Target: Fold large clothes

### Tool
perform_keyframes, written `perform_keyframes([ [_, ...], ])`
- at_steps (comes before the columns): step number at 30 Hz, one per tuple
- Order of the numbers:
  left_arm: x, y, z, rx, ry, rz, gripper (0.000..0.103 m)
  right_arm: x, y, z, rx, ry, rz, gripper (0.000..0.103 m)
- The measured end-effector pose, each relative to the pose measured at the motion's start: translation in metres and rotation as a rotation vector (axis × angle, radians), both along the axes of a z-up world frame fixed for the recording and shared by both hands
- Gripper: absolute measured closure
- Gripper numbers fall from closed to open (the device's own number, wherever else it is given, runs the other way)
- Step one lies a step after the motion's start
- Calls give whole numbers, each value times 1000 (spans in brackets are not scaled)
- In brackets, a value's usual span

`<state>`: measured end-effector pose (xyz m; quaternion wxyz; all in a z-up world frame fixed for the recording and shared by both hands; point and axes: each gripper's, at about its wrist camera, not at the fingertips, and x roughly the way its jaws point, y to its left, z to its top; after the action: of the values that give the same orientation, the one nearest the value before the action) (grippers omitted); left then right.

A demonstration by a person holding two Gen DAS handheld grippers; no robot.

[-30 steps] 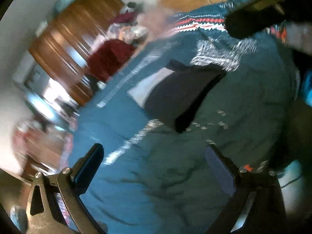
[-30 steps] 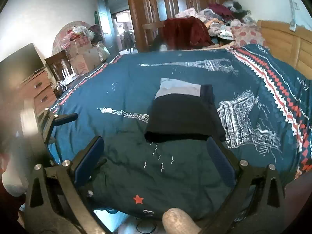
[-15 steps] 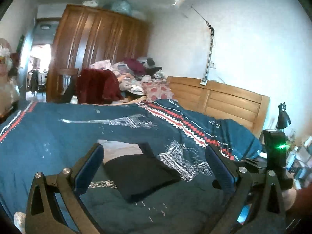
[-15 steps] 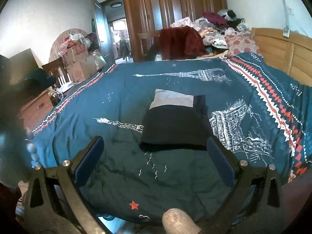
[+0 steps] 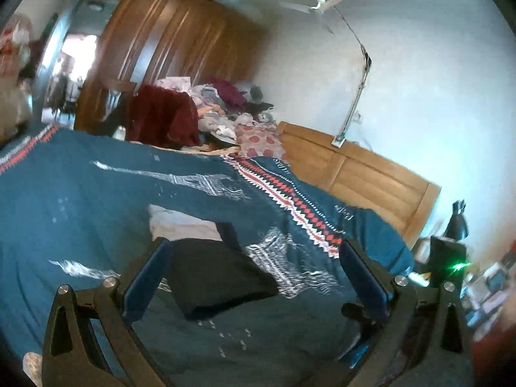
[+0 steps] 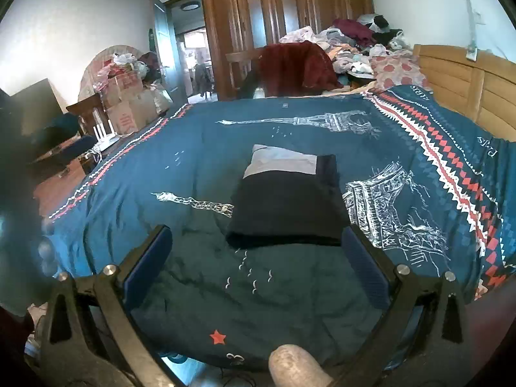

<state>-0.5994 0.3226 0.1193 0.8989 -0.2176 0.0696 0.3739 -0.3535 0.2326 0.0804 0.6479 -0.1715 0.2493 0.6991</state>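
Roughly at the middle of the bed (image 6: 200, 167), on its teal Eiffel-tower cover, lies the folded garment (image 6: 287, 213): a dark rectangle with a pale grey band showing at its far end. It lies flat, touched by neither gripper.

Going left to right from that garment: far to its left, off the bed's edge, stand a dresser (image 6: 54, 174) and boxes (image 6: 129, 113) piled with clutter. Near the garment's left side, the left gripper (image 5: 254, 271) hangs over the bed's near part, its two blue-padded fingers (image 5: 145, 277) spread wide with nothing between them; its view is tilted and a little blurred, and the garment (image 5: 219, 277) shows between the finger tips. Just in front of the garment, the right gripper (image 6: 256, 258) hovers above the cover, its fingers (image 6: 364, 271) likewise spread wide and empty, framing the garment's near edge without contact. Beyond the garment, at the bed's far side, a dark red cloth (image 6: 296, 64) drapes over a chair, with a clothes heap (image 6: 354, 45) beside it and a wardrobe (image 6: 283, 13) behind. To the garment's right runs the wooden headboard (image 6: 464, 84).
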Motion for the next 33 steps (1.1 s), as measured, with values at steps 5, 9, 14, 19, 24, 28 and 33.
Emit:
perform_keyframes([
  [5,23,-5,-5,41,170,57,0,7,8,-4,-25,-39,-40,0],
  [9,33,-1,-17,13,244,114,0,8,25,-5,-64,-106,-84,0],
  [14,44,11,-25,-13,316,157,0,14,54,-6,-119,-129,-133,0],
  [19,46,19,-27,-46,347,178,0,23,70,-7,-149,-113,-158,0],
  [24,36,18,-33,-29,405,232,0,25,72,-4,-149,-111,-160,0],
  [28,26,16,-39,-48,425,256,0,26,72,-2,-143,-108,-163,0],
  [33,22,12,-37,-36,450,282,0,24,72,-3,-151,-109,-163,0],
])
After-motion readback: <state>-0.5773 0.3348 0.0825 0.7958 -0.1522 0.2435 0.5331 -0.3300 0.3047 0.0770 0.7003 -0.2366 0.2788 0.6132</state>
